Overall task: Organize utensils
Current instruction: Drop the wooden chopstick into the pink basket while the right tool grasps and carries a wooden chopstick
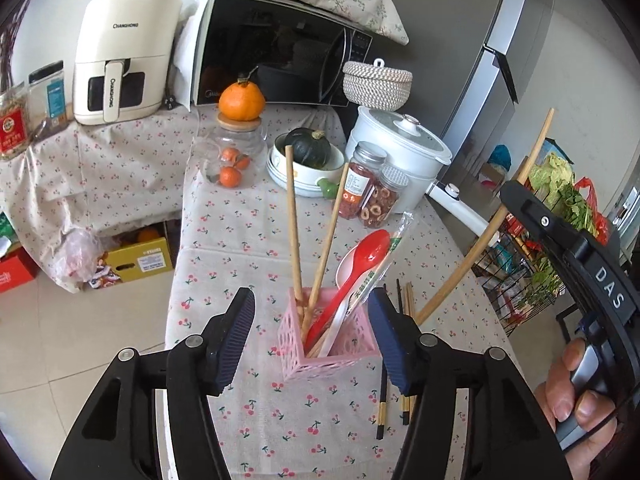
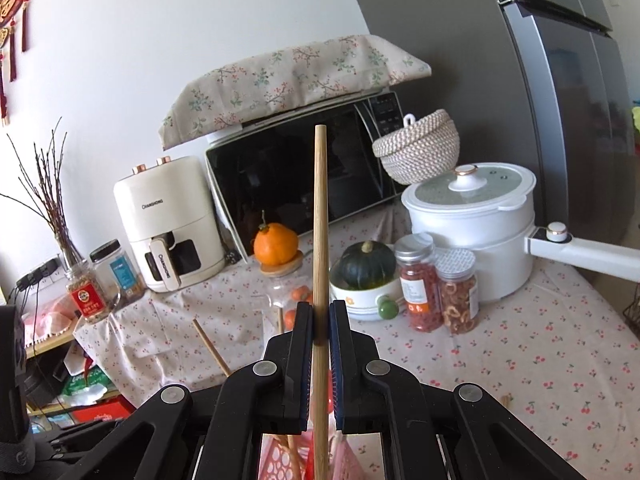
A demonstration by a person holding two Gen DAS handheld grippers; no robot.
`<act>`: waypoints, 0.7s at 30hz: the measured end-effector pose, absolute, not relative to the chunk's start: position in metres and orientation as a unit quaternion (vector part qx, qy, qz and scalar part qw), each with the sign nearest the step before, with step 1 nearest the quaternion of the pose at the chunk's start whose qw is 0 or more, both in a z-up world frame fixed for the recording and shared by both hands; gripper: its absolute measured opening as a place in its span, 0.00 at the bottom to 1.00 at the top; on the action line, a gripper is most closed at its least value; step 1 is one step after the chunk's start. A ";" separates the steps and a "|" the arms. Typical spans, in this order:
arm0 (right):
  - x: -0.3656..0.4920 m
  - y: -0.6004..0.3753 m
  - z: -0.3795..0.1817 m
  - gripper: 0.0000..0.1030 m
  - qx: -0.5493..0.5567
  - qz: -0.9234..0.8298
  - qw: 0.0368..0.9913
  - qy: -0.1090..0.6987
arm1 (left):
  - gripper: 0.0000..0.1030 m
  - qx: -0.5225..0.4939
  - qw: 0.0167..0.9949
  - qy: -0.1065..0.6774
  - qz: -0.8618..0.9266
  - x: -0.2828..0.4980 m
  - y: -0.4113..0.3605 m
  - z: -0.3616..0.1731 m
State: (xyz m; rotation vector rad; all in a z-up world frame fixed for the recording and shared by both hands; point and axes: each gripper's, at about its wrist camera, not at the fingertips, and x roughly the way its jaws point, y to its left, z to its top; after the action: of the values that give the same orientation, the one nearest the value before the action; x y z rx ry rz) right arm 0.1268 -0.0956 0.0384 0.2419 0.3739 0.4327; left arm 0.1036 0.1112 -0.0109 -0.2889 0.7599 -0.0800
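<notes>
The table (image 1: 224, 240) wore a cloth with little cherries. To the left of the pink basket (image 1: 334, 344) the cloth ended and the tiled floor (image 1: 80, 320) lay below, with a yellow box (image 1: 140, 260) on it. The left gripper (image 1: 312, 332) sat with its fingers wide apart, one on each side of the pink basket, not touching it. Inside the basket stood two wooden chopsticks (image 1: 294, 224) and a red spoon (image 1: 352, 276). Just right of the basket, dark chopsticks (image 1: 382, 408) lay flat. Behind it stood two jars (image 1: 368, 184) and a white pot (image 1: 404, 148). The right gripper (image 2: 321, 316) was squeezed onto a long chopstick (image 2: 320, 216), held upright above the basket.
</notes>
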 end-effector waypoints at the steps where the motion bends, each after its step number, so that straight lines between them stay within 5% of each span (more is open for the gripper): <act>1: 0.128 -0.093 0.038 0.06 0.121 0.213 0.953 0.180 | 0.63 -0.139 0.916 0.376 -0.035 0.101 0.113 -0.014; 16: 0.155 -0.049 -0.008 0.08 0.113 0.181 0.954 0.211 | 0.64 -0.090 0.891 0.445 0.018 0.087 0.148 -0.047; 19: 0.157 -0.049 -0.013 0.13 0.114 0.188 0.948 0.231 | 0.64 -0.093 0.886 0.453 0.021 0.085 0.153 -0.051; 21: 0.157 -0.054 -0.010 0.30 0.112 0.192 0.946 0.236 | 0.64 -0.097 0.881 0.462 0.016 0.085 0.152 -0.052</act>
State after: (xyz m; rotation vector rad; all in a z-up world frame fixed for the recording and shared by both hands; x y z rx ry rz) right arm 0.1566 -0.0535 -0.0102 0.2275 0.4802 0.3912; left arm 0.0849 0.1524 -0.0519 -0.2014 0.9627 0.0343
